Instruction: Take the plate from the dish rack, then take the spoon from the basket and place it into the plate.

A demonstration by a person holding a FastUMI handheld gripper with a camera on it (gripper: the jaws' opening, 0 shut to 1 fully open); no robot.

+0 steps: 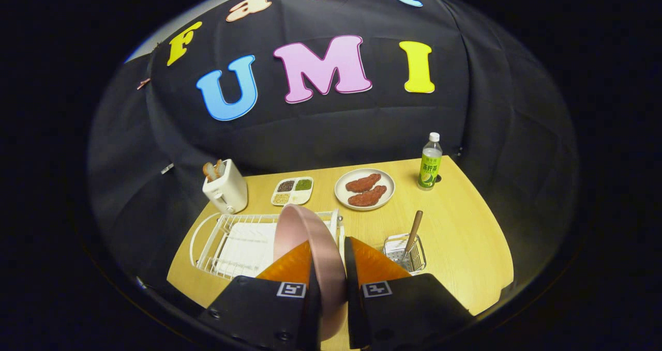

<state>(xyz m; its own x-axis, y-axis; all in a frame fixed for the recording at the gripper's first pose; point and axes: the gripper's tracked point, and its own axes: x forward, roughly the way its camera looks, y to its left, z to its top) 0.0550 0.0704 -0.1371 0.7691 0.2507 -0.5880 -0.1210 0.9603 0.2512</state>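
Your gripper [330, 268] is clamped on the plate [305, 237]: both orange fingers [289, 265] press its pink rim, one on each face, and the plate stands on edge between them, rising up past the fingertips. It sits over the near right corner of the rack [217, 237], and whether it touches the wires you can't tell from here.

The rack lies at 10 o'clock from your fingers, white wire with a pale tray under it. Apart from where the plate stands, its slots look bare.

At 2 o'clock, just beside your right finger, is the basket [401, 247], a small metal mesh one. The spoon [414, 229] stands in it, wooden handle leaning up and away toward 1 o'clock; the bowl end is down inside the mesh and hard to make out.

Beyond the rack, at 11 o'clock, a white toaster [226, 188] holds two slices of toast [213, 170] poking out of its slots. At 12 o'clock, a little white tray [292, 191] with four compartments: dark grains, green, pale, and a beige lot, one to each cell. Just right of it, toward 1 o'clock, a round white dish [364, 189] carries two reddish-brown pieces of meat, side by side. Farther right, near the tabletop's [465, 227] far corner, a green-labelled bottle [430, 161] stands upright with a white cap, well apart from the basket.
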